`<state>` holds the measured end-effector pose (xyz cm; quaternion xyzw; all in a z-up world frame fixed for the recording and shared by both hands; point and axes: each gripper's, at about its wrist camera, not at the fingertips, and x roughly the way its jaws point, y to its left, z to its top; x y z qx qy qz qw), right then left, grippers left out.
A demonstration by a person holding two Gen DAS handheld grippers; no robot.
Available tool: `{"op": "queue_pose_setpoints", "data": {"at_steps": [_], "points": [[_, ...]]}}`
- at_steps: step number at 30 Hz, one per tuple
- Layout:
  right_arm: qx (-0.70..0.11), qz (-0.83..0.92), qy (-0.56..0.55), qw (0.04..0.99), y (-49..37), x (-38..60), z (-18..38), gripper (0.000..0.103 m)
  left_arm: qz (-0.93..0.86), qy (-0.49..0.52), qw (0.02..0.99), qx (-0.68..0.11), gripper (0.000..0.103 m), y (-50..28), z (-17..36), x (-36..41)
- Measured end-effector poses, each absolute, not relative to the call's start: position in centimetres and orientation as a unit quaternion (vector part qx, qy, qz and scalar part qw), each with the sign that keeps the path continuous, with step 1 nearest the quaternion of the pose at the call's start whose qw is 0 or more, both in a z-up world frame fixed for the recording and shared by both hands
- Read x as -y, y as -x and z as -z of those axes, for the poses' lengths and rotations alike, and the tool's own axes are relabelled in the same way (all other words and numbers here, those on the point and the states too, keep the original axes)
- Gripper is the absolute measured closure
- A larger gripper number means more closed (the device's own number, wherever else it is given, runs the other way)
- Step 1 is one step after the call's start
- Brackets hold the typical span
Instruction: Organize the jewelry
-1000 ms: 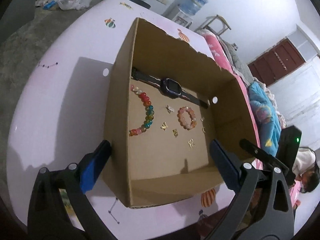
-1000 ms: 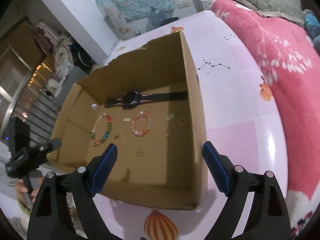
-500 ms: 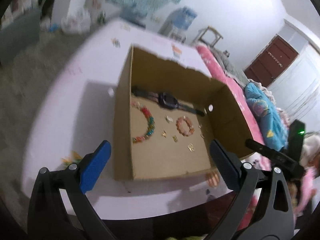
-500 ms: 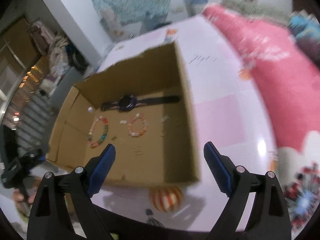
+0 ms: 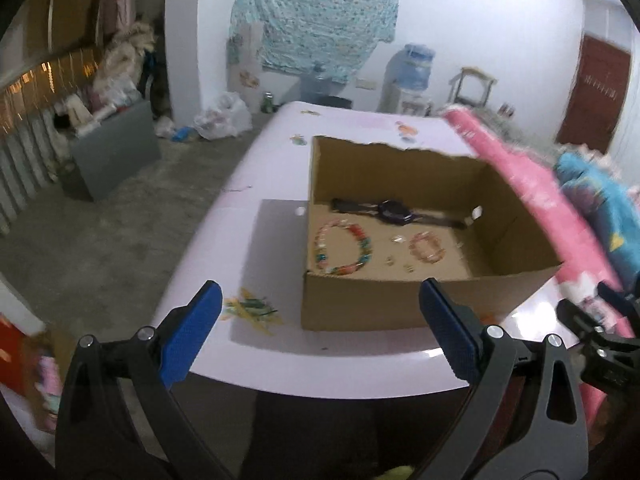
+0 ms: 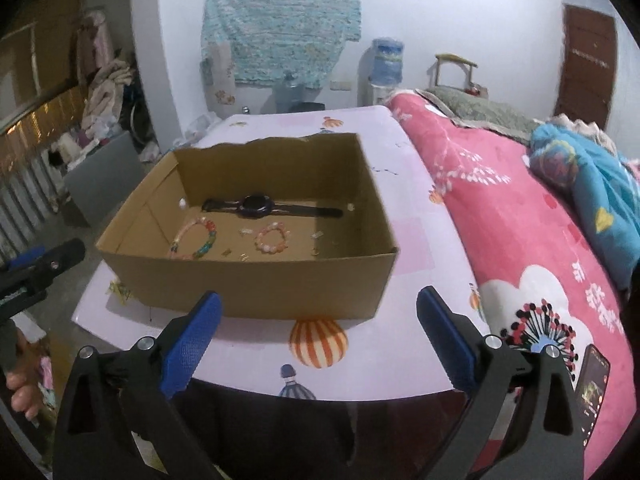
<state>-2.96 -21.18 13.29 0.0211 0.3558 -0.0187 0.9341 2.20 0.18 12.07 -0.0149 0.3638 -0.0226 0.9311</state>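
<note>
An open cardboard box (image 5: 360, 304) (image 6: 256, 280) stands on a pink table (image 5: 256, 240) (image 6: 400, 344). Inside lie a black watch (image 5: 394, 212) (image 6: 256, 206), a long multicoloured bead bracelet (image 5: 344, 250) (image 6: 198, 240), a small pink bead bracelet (image 5: 427, 247) (image 6: 273, 239) and several small gold earrings (image 5: 390, 260) (image 6: 316, 236). My left gripper (image 5: 320, 320) and right gripper (image 6: 318, 316) are both open and empty, held back at the table's near edge, in front of the box.
A pink quilt (image 6: 520, 240) and blue blanket (image 6: 592, 192) lie on a bed to the right. A phone (image 6: 592, 384) lies on the quilt. A grey cabinet (image 5: 112, 156) and bags stand on the floor at left. A water dispenser (image 6: 386, 68) stands by the far wall.
Both grippers have pulled back and down from above the box to the table's near edge. The box and jewelry have not moved.
</note>
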Motion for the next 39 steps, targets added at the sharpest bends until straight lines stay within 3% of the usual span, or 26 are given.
{"op": "queue_pose_setpoints", "data": {"at_steps": [8,19,39], "points": [[-0.331,0.038,-0.027,0.942,3.3,19.6,-13.2,0.007,0.004,-0.045,0.927,-0.372,0.008,-1.2,-12.2,1.7],[-0.375,0.044,-0.041,0.925,1.6,19.9,-11.7,0.007,0.012,-0.037,0.92,-0.389,0.008,-1.3,-11.5,2.9],[-0.382,0.035,-0.061,0.922,1.3,20.3,-11.2,0.007,0.012,-0.036,0.913,-0.405,0.008,-1.7,-10.9,3.6]]}}
